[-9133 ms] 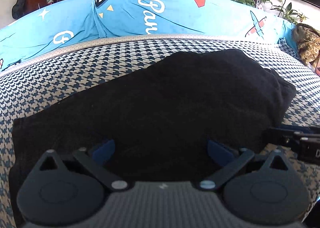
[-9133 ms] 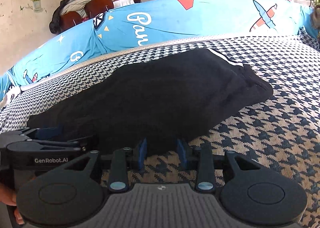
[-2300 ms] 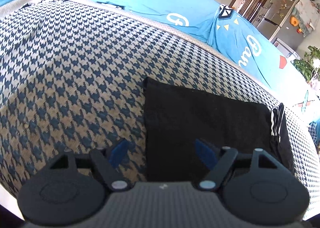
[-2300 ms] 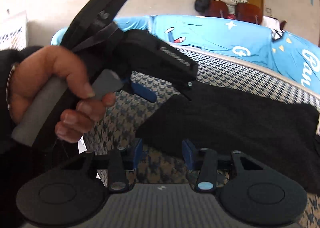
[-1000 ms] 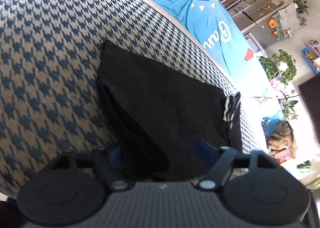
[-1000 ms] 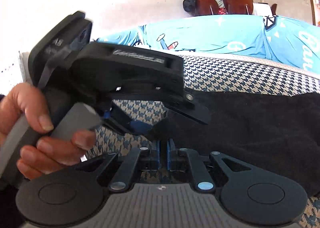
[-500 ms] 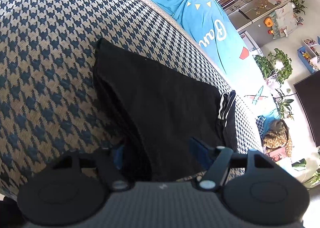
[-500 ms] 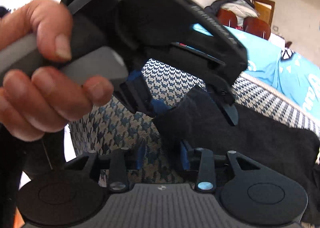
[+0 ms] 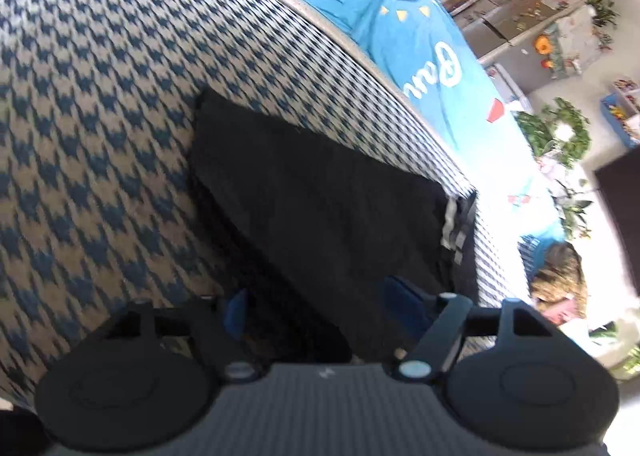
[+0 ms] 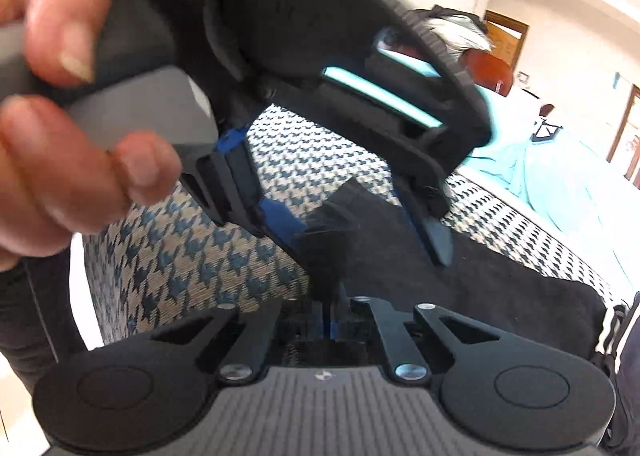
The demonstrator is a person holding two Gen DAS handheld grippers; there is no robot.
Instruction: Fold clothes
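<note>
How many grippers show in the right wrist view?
2: the right gripper at the bottom, shut on the garment; the left gripper above it, open, held in a hand.

The only lettering that can be made out is white cursive on the blue sheet (image 9: 404,28) toward the upper right of the left wrist view, apparently "Pa" with further letters, plus a round "G"-like letter further left.
</note>
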